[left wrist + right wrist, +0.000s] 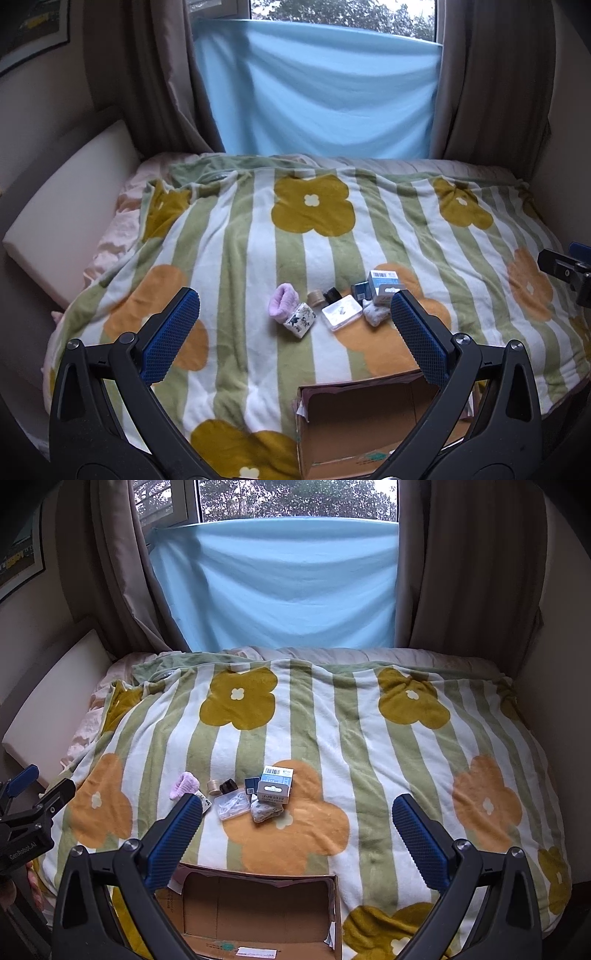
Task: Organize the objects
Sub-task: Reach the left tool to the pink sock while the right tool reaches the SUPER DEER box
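A cluster of small items lies on the flowered blanket (258, 236): a pink sock (281, 303), a patterned white pouch (301, 319), a tan spool (315, 297), a small black item (332, 294), a clear plastic case (341, 312), a grey spotted sock (376, 314), a dark box (360, 290) and a blue-white box (384, 286). An open cardboard box (354, 424) sits at the near edge. My left gripper (295, 325) is open and empty, above the blanket. My right gripper (297, 830) is open and empty; the cluster (236, 797) and the cardboard box (258, 908) lie below it.
A white cushion (70, 214) leans at the bed's left side. A light blue sheet (317, 96) hangs over the window between brown curtains. The right gripper's body shows at the left wrist view's right edge (569, 269); the left gripper's body shows in the right wrist view (26, 812).
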Tool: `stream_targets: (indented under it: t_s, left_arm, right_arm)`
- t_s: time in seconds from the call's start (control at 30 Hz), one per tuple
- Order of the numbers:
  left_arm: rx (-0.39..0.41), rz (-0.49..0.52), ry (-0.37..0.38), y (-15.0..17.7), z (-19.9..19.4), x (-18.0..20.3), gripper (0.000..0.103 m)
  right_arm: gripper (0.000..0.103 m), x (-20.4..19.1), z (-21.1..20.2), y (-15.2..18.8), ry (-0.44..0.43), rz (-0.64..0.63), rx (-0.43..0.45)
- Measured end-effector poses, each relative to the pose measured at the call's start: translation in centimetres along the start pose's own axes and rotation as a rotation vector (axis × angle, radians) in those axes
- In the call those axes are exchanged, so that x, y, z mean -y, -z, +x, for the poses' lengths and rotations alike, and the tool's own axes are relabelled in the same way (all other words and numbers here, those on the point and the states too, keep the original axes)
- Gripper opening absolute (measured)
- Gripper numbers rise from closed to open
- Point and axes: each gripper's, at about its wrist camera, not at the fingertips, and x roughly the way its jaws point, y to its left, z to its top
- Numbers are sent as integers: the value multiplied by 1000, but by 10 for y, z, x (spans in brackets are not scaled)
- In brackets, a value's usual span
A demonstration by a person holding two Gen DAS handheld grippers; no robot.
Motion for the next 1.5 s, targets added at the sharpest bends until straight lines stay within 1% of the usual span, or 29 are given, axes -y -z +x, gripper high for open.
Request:
stream_targets:
  t_s: [0.17,0.37,0.6,0.7,0.87,0.97,1.1,1.2,1.27,1.4,1.5]
  left_arm:
    - [-77,0,7,-1,41,-12,103]
    - [-153,-9,15,4,104,-27,103]
    - [-227,-23,28,18,191,-43,103]
    - [-251,-20,28,29,229,-45,103]
    - [-277,-34,35,44,286,-46,103]
    - [-286,-51,39,51,314,-47,103]
    - [-296,-72,31,59,347,-51,101]
    - [-307,-96,43,63,365,-57,100]
    - [-312,-107,48,65,374,-59,99]
    - [-325,-121,60,69,386,-63,94]
    - [-333,-135,74,71,393,-66,94]
  right_arm:
    - [102,3,34,-7,-50,13,-74]
    - [102,-3,90,-9,-62,-11,-151]
    - [102,-8,175,-6,-85,-14,-247]
    - [102,-10,214,3,-91,-7,-289]
    - [102,-11,274,17,-113,18,-349]
    - [102,-16,305,19,-122,26,-362]
    - [102,-20,335,24,-129,42,-375]
    - [103,-21,351,26,-131,55,-382]
    - [102,-20,360,25,-138,74,-381]
    - [102,-15,375,25,-120,118,-404]
    - [102,-11,382,26,-122,152,-412]
